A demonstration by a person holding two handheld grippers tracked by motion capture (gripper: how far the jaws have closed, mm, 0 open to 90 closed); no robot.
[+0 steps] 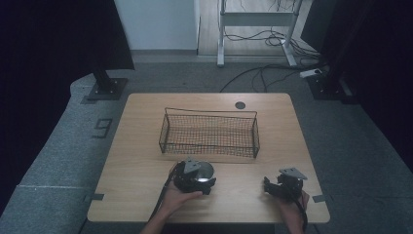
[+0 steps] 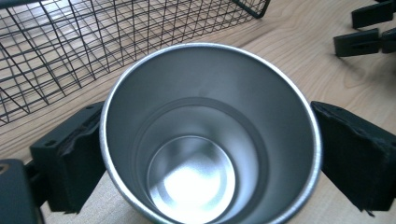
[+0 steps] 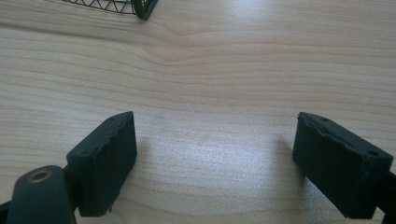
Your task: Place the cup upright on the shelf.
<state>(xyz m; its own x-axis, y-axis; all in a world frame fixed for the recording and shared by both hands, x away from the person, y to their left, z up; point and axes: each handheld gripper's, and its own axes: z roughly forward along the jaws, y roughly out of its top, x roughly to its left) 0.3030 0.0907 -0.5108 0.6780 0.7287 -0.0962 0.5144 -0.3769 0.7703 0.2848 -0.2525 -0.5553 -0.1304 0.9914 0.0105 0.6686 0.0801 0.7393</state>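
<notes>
Risk, slip: the steel cup [image 2: 210, 135] is smooth and round, and the left gripper [image 1: 194, 176] meets it with flat pads on two opposite sides, so a quick lift or tilt could let it slide or twist out.
Risk, basket rim: the wire basket [image 1: 209, 132] sits just above the cup in the high view; a low carry could knock the cup's base on the near wall [image 2: 56, 56].
Risk, tipping: the cup looks upright and empty; a release made at an angle could leave it on its side.
Cup place: lower centre of the high view, on the surface [image 1: 146, 161], just below the basket and apart from it.
Left fingers: spread about the cup's width, pads [image 2: 77, 158] against its wall at both sides; whether the cup is off the wood I cannot tell.
Left hand pose: comes in from the bottom edge, gripper pointing up-frame and downward.
Right gripper [image 1: 285, 184]: lower right, low over bare wood, its fingers [image 3: 105, 161] wide apart with nothing between.
</notes>
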